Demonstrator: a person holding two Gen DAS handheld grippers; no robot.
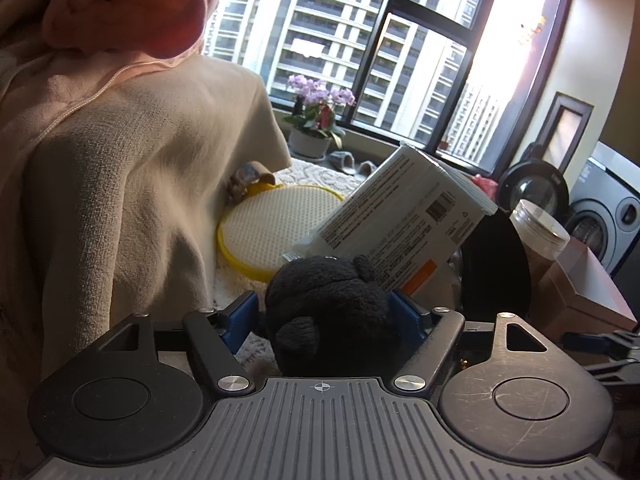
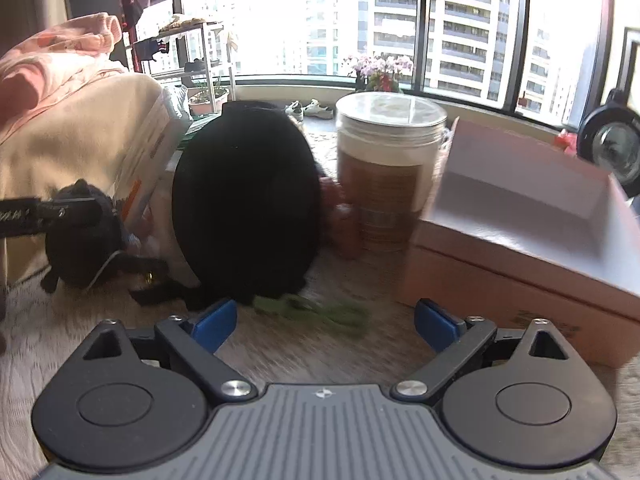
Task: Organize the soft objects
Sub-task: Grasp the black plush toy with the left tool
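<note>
Left gripper [image 1: 324,312] squeezing a black plush [image 1: 328,312].
Right gripper [image 2: 324,320] is hanging open, green item [image 2: 316,312] lying blurred between its fingers.

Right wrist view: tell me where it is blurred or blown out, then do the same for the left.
Right wrist view: motion smear across the tabletop and pink box; the window is blown out at top left. Left wrist view: sharp, the black plush toy between the jaws shows little detail; glare whitens the window's right pane.
</note>
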